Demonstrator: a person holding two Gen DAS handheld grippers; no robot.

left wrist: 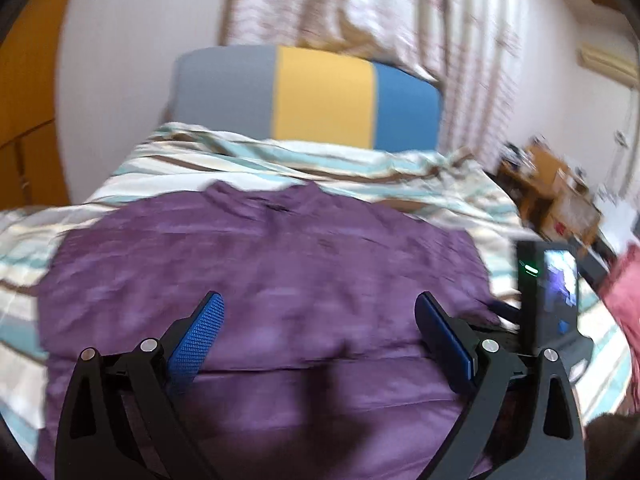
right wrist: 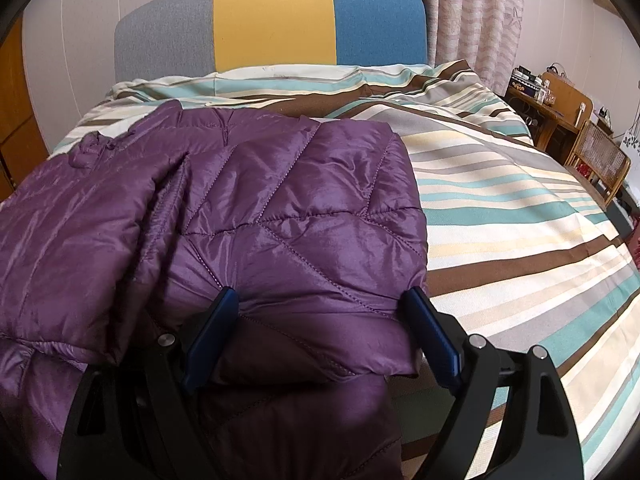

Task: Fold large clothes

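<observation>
A purple quilted jacket (right wrist: 248,216) lies on the striped bed, its near part folded over itself. It also shows blurred in the left wrist view (left wrist: 260,272). My right gripper (right wrist: 320,304) is open, its blue fingers (right wrist: 428,332) standing on either side of the folded jacket's near edge, not closed on it. My left gripper (left wrist: 320,312) is open above the jacket's near part, blue pads (left wrist: 200,336) wide apart, holding nothing. The other gripper's body with a lit screen (left wrist: 552,296) shows at the right of the left wrist view.
The bed has a striped cover (right wrist: 520,208) and a grey, yellow and blue headboard (right wrist: 272,20). Curtains (right wrist: 472,12) hang behind. A wooden desk and chair (right wrist: 572,128) stand at the right. A wooden wardrobe (left wrist: 24,120) is at the left.
</observation>
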